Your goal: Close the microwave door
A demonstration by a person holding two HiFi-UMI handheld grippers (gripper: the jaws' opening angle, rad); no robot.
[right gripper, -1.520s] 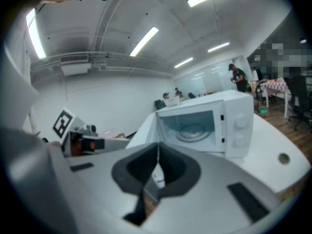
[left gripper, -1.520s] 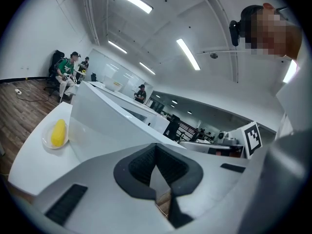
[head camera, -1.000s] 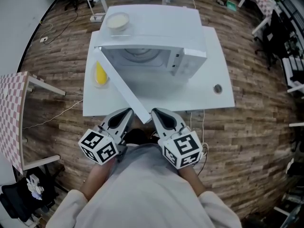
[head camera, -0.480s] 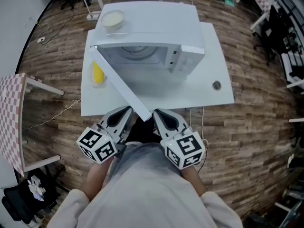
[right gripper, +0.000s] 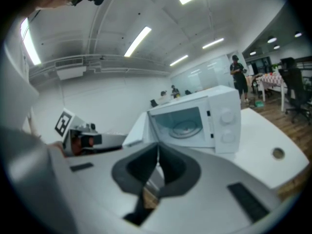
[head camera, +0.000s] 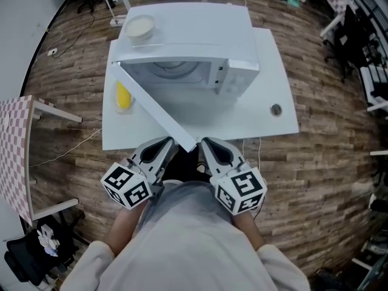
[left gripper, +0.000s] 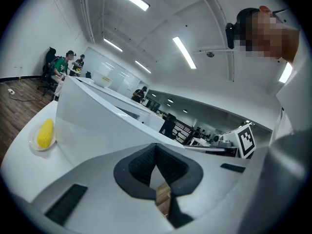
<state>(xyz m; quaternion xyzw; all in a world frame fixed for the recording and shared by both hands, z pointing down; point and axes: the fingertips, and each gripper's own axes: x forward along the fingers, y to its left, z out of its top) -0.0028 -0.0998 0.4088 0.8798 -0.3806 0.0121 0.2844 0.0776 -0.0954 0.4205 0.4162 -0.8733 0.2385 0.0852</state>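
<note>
With the left gripper point(head camera: 163, 145) and right gripper point(head camera: 208, 144) both pressed shut on nothing, flanking the free edge of the microwave door point(head camera: 154, 111) swung wide over the table point(head camera: 267, 123), a glancing shove might have slipped off or jolted the bowl point(head camera: 138, 26) atop the microwave point(head camera: 236, 71).

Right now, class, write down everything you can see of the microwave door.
The microwave door is a plain white panel, plastic by its look, standing wide open. It is hinged at the left side of the microwave and juts over the white table toward the person. Its free end reaches the table's front edge, between the left gripper and the right gripper; whether either touches it cannot be told.
</note>
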